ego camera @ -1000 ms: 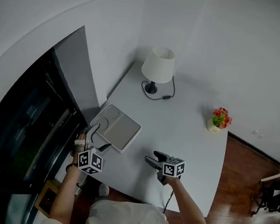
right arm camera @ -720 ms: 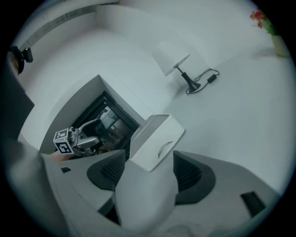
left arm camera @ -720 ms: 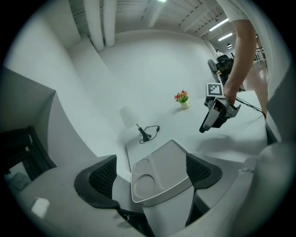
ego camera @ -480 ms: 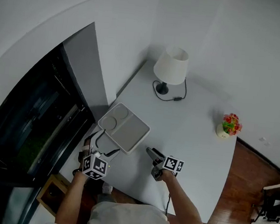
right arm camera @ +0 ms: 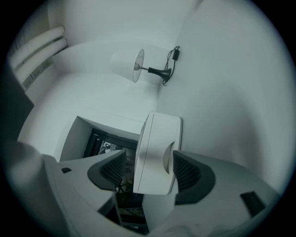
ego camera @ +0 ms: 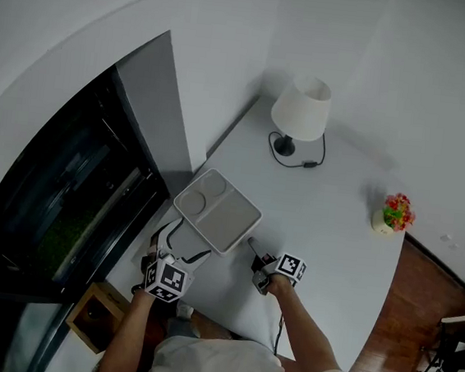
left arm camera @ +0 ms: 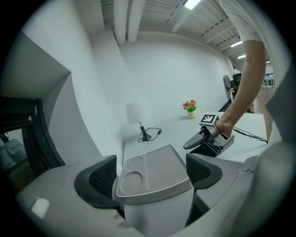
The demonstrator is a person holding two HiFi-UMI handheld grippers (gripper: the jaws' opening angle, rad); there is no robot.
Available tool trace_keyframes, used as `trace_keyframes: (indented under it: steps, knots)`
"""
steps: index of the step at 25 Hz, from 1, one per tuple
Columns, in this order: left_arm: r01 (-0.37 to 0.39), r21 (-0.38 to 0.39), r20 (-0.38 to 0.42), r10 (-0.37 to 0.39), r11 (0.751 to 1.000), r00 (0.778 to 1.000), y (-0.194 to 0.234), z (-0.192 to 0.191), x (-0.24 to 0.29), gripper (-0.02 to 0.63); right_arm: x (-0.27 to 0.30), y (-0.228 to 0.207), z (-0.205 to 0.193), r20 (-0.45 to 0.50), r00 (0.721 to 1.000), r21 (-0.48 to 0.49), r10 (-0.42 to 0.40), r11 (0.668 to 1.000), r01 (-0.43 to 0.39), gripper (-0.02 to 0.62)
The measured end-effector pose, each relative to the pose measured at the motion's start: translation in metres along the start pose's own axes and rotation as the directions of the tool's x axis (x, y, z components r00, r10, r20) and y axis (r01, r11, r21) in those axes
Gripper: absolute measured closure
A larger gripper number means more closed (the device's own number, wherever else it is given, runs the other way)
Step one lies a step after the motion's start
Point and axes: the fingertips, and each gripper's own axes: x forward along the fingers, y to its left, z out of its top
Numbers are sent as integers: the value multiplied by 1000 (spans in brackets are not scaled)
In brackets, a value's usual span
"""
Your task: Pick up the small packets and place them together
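Your left gripper (ego camera: 179, 241) and right gripper (ego camera: 251, 245) flank the tray (ego camera: 217, 212) at the desk's (ego camera: 321, 207) left edge.
You hold both nearly level, the right rolled sideways; jaws wide, pinching nothing, the right's just narrowed slightly. The tray is smooth grey plastic with rounded corners and one round recess.

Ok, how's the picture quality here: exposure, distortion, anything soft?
Head view: dim overall, the cabinet at left nearly black, shadows around the lamp soft. Left gripper view: strong fisheye with black corners, lamp pale and hazy, tray sharp. Right gripper view: same fisheye, picture rolled so the lamp lies sideways, slightly soft throughout.
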Motion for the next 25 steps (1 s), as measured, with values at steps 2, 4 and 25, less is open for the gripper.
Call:
trace_keyframes:
  steps: [2,4,25]
  knots:
    - [2,-20,10,-2,1000,1000,1,1,-2,132,6,-2,-2,4,1000,27,5,1000,-6,275]
    - [6,-46,24,-5,999,1000,1,4,-4,132,11,-5,-3,15,1000,61,3,998,-4,273]
    - [83,-383,163,-21,920,986,-7,14,-15,132,35,-20,1,66,996,165,60,984,-71,285]
